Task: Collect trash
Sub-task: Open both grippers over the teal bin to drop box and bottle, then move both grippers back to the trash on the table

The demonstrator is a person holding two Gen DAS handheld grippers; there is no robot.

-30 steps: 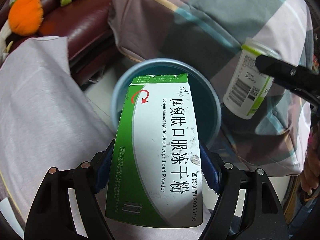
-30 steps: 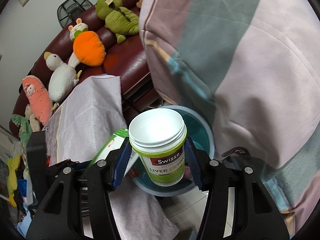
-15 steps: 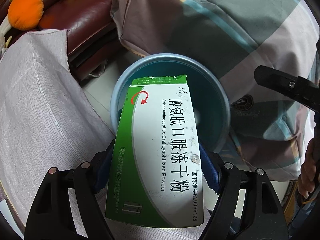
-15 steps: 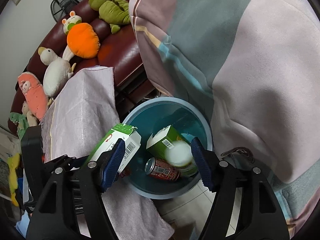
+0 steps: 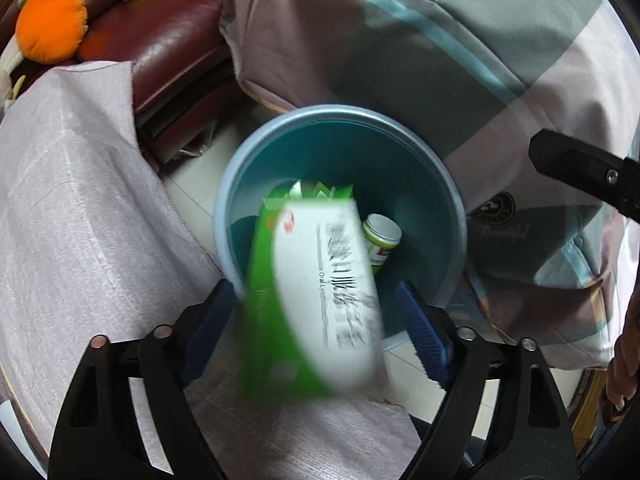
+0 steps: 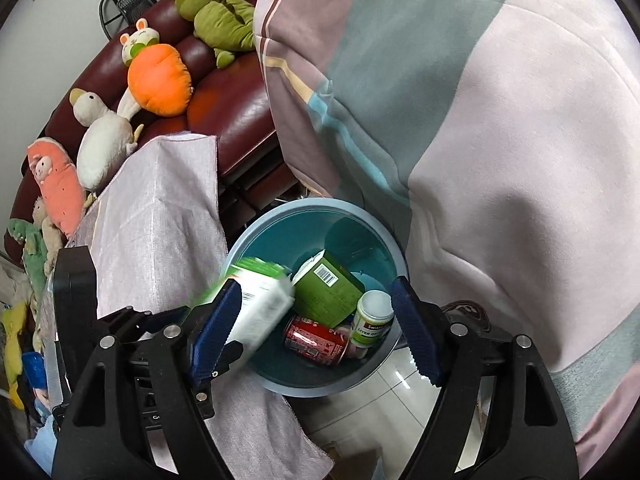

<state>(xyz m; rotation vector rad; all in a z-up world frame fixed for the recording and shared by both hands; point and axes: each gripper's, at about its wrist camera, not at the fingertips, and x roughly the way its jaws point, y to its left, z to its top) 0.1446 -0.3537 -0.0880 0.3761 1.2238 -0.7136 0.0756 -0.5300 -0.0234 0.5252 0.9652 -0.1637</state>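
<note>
A green and white medicine box [image 5: 316,280] falls, blurred, between the opening jaws of my left gripper [image 5: 316,328] toward the round blue bin [image 5: 340,114]; neither pad touches it. The same box [image 6: 260,300] shows over the bin's rim [image 6: 304,204] in the right wrist view. My right gripper [image 6: 314,330] hangs over the bin, its jaws opening with nothing between them. The white Swisse bottle [image 6: 372,316] lies in the bin beside a red can [image 6: 316,338] and a green carton [image 6: 328,292]. The bottle [image 5: 380,236] also shows past the falling box.
A pale cloth [image 5: 80,200] drapes a surface left of the bin. A checked blanket [image 5: 440,40] hangs behind and right of it. A dark red sofa [image 6: 224,96] with several plush toys [image 6: 158,76] stands at the back. A person's hand [image 5: 624,360] is at the right edge.
The right gripper opened and the Swisse bottle dropped into the bin. The left gripper opened and the medicine box slipped from its pads, now falling toward the bin.
</note>
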